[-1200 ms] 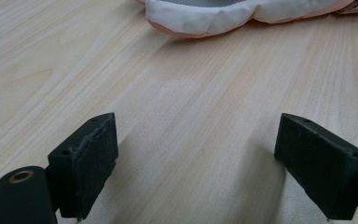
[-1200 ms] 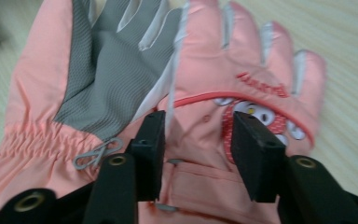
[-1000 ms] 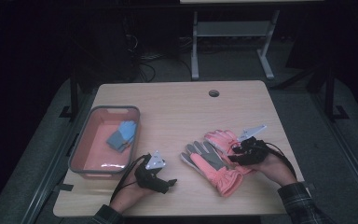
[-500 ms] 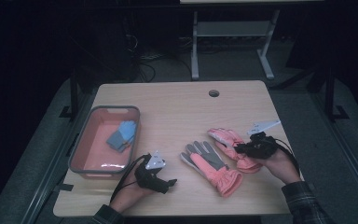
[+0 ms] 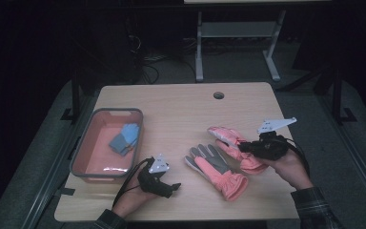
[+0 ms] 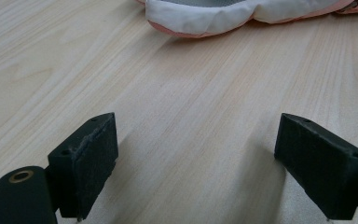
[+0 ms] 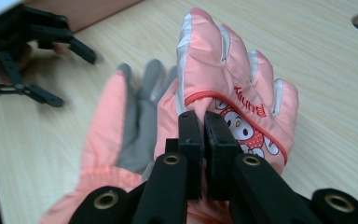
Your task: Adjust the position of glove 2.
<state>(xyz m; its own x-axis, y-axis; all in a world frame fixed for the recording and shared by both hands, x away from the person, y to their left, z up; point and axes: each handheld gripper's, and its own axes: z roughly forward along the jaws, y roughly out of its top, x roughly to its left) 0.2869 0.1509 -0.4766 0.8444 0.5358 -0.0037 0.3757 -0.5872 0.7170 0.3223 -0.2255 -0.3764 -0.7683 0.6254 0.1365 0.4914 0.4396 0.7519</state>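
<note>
Meanwhile right gripper (image 7: pixel 204 122) pinches pink glove (image 7: pixel 233 88), mid-table.

The pink glove (image 7: pixel 233 88) carries the one piece of writing that shows: a short word in red letters on its back, seen in the right gripper view just above a cartoon face (image 7: pixel 242 128) with a polka-dot patch. The word lies upside down to that camera and curves along a red seam; its letters cannot be made out with certainty. In the high view the glove is too small for any lettering to be read.
</note>
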